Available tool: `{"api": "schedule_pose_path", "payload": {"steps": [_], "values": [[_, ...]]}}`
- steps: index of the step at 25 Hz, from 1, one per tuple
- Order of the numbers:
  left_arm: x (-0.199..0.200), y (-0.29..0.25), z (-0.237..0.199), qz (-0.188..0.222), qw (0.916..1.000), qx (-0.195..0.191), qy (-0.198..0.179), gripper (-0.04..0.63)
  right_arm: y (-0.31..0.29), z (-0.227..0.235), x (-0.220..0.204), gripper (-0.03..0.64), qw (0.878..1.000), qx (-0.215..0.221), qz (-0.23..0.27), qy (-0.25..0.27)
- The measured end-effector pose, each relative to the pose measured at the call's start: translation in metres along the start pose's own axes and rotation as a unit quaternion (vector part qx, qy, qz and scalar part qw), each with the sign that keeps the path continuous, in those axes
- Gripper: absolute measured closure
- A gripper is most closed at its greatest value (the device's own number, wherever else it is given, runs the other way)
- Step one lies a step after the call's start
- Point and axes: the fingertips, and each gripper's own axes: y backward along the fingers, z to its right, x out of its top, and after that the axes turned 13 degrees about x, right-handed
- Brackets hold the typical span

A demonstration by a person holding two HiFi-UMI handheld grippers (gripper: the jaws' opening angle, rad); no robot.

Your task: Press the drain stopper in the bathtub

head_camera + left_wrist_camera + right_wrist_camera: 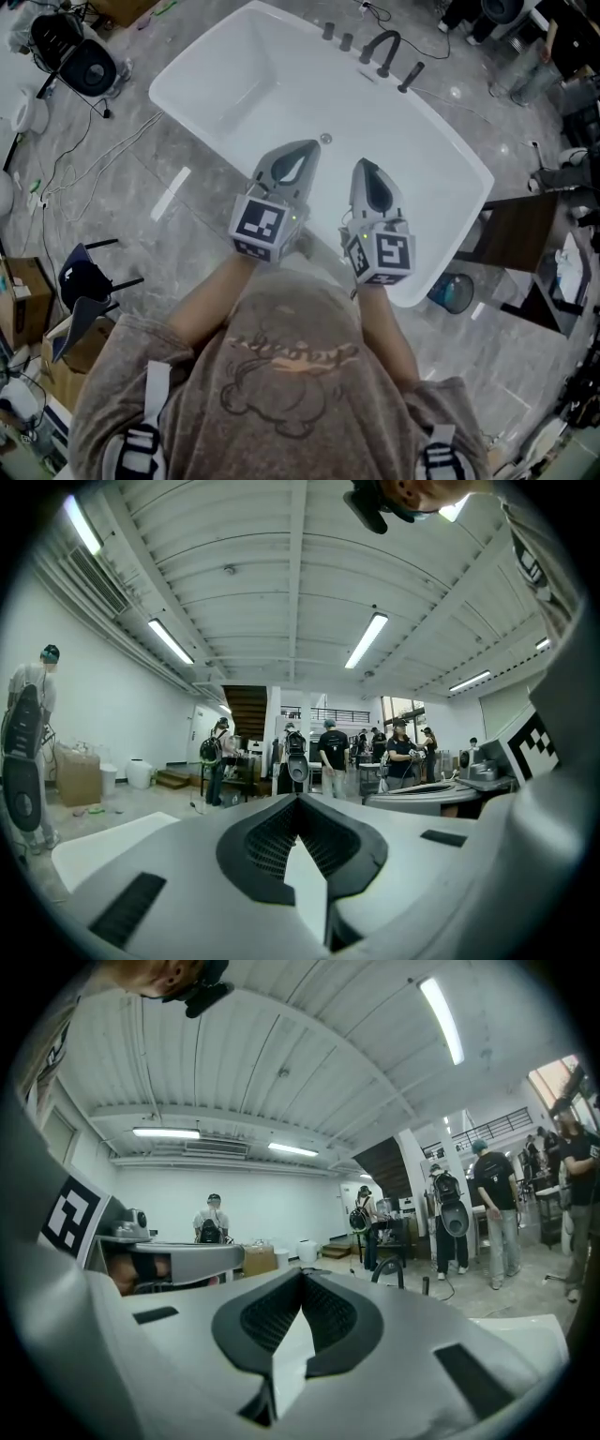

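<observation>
- My head view looks down into the white tub (225, 84), with the stopper (325, 139) a small round metal disc on its floor; neither claw view shows it
- The claw views look level across the hall instead, at ceiling lights (366, 639) and standing people (333, 752); only the right one catches the dark tap (387, 1271)
- Left claw (307, 147) is closed, tips meeting, nothing between them; the stopper sits just beyond its tip, slightly right
- Right claw (364, 166) is pinched together and empty too, with the stopper ahead and to its left
- I cannot tell whether either tip touches the tub
- No readable writing: only black-and-white markers (260, 222) on the cubes, and the shirt (281, 375) print is illegible
</observation>
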Motion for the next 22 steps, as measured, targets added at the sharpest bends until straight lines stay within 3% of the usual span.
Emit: {"api": "schedule_pose_path", "payload": {"steps": [10,22], "values": [[0.005,-0.059,-0.024,0.004,0.9998,0.016,-0.01,0.594,-0.052,0.035,0.003,0.615,1.0,0.026,-0.004,0.005],[-0.014,-0.13,-0.045,-0.008,0.9988,-0.036,-0.033,0.594,-0.117,0.072,-0.013,0.615,1.0,0.011,-0.01,-0.003]]}}
